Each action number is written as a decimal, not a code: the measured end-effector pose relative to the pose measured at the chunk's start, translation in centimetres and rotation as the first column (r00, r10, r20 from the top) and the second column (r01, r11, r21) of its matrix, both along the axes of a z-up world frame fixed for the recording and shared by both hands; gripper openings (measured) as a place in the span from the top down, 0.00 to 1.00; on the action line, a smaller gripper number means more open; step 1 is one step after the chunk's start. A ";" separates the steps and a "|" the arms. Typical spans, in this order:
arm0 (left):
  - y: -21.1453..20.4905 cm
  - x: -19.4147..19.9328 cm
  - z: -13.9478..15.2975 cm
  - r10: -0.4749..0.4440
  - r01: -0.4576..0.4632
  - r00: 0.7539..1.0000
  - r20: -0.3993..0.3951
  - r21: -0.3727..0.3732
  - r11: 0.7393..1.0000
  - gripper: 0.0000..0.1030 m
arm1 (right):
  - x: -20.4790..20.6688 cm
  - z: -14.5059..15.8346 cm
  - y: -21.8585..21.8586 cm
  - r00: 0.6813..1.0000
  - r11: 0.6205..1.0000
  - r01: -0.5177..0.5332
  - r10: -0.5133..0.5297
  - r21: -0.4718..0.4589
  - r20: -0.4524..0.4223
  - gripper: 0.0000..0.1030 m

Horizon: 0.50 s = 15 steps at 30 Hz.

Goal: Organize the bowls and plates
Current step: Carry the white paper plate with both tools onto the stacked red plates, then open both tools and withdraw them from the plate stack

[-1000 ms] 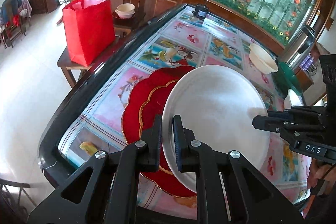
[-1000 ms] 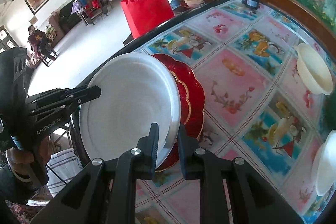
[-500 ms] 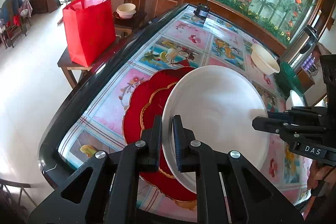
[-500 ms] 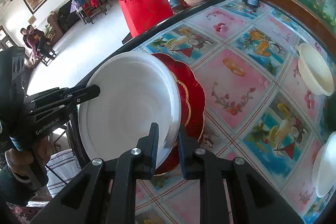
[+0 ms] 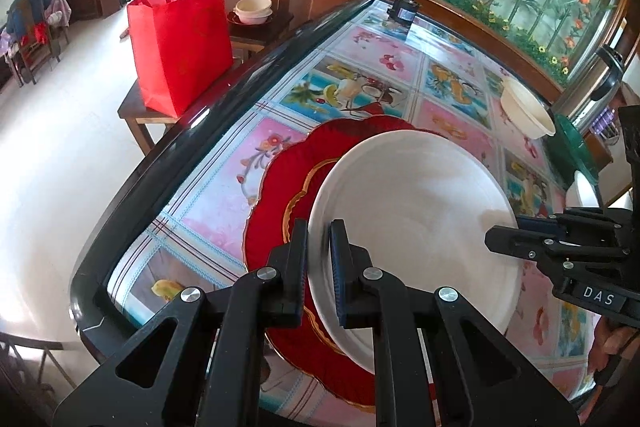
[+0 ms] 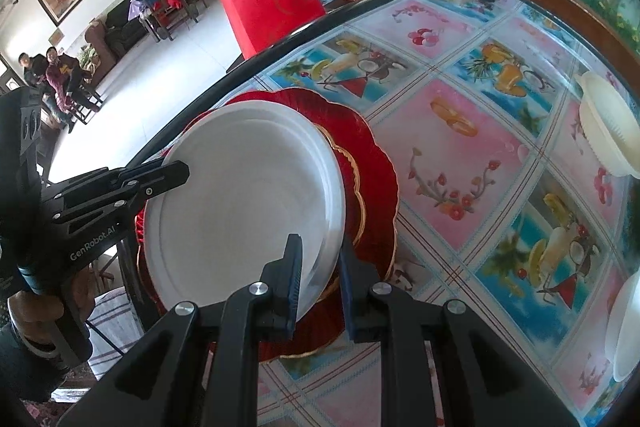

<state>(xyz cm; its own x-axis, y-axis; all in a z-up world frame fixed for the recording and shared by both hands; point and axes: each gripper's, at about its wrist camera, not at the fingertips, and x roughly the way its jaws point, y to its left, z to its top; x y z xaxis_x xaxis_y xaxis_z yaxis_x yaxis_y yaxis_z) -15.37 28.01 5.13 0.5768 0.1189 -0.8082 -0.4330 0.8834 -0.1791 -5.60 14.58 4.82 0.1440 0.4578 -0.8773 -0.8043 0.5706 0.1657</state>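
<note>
A: Where does the left wrist view look from?
B: Close behind its fingers [image 5: 298, 259], facing steeply down past them onto the white plate [image 5: 416, 211]

A: And the right wrist view?
B: Same closeness, from the opposite rim; beyond its fingers [image 6: 294, 267] the same white plate [image 6: 244, 203], red plate [image 6: 372, 187] and tablecloth [image 6: 460, 155] appear

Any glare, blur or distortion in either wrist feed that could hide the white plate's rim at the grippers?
Left wrist: window glare washes out the floor and the mural top; the white plate looks smeared at the left gripper; the table edge bows from fisheye. Right wrist: evenly lit, the rim sharp at the right gripper, soft sheen on the tablecloth.
</note>
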 end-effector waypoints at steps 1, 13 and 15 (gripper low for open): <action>0.0 0.1 -0.1 0.001 -0.001 1.000 -0.002 0.003 1.000 0.90 | 0.0 -0.1 0.1 1.000 1.000 0.002 -0.002 -0.002 0.001 0.83; 0.4 -0.1 -0.4 0.022 -0.024 0.999 0.043 0.030 0.999 0.53 | -0.1 -0.2 -0.2 1.000 1.000 -0.006 0.006 0.020 -0.009 0.52; 0.3 -0.2 0.0 0.023 -0.025 0.998 0.064 0.038 0.999 0.51 | 0.0 0.0 -0.4 1.000 1.000 -0.001 0.001 0.025 -0.004 0.52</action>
<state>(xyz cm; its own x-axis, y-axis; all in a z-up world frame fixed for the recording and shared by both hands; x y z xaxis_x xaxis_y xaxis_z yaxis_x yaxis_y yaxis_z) -15.58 28.36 5.11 0.6231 0.1639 -0.7648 -0.4433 0.8796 -0.1726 -5.65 14.20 4.81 0.1402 0.4793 -0.8664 -0.8040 0.5658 0.1829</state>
